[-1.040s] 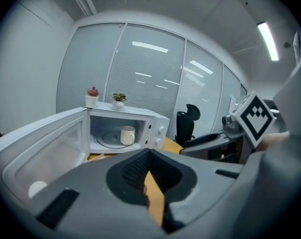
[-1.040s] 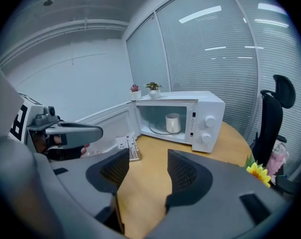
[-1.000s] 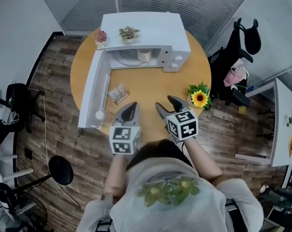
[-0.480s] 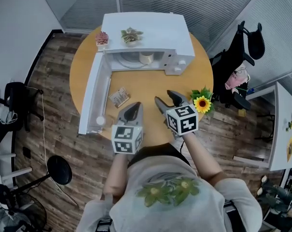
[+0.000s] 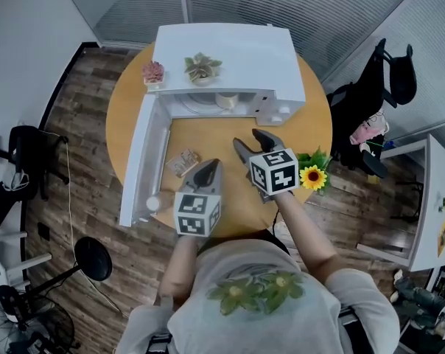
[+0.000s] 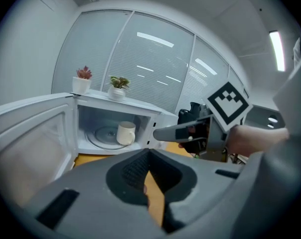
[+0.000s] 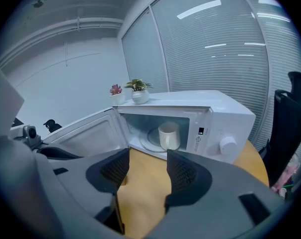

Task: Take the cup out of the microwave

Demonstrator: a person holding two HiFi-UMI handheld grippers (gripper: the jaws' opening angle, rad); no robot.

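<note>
A cream cup (image 5: 224,100) stands upright on the glass turntable inside the white microwave (image 5: 230,54), whose door (image 5: 144,157) hangs open to the left. The cup (image 7: 169,135) lies straight ahead between the spread fingers of my right gripper (image 7: 148,156), still well short of it. My right gripper (image 5: 250,141) is open and empty over the table, just before the oven's opening. My left gripper (image 5: 208,169) hangs back and to the left, tips together, nothing held. From the left gripper (image 6: 150,153) I see the cup (image 6: 125,133) and a finger of the right gripper (image 6: 166,132).
Two small potted plants (image 5: 154,72) (image 5: 202,66) sit on the microwave's top. On the round wooden table (image 5: 127,124) are a sunflower (image 5: 312,175) at the right and a small packet (image 5: 183,161) beside the open door. Office chairs stand at the far right.
Both grippers have moved forward toward the microwave, the right one further. The cup and door have not moved.
</note>
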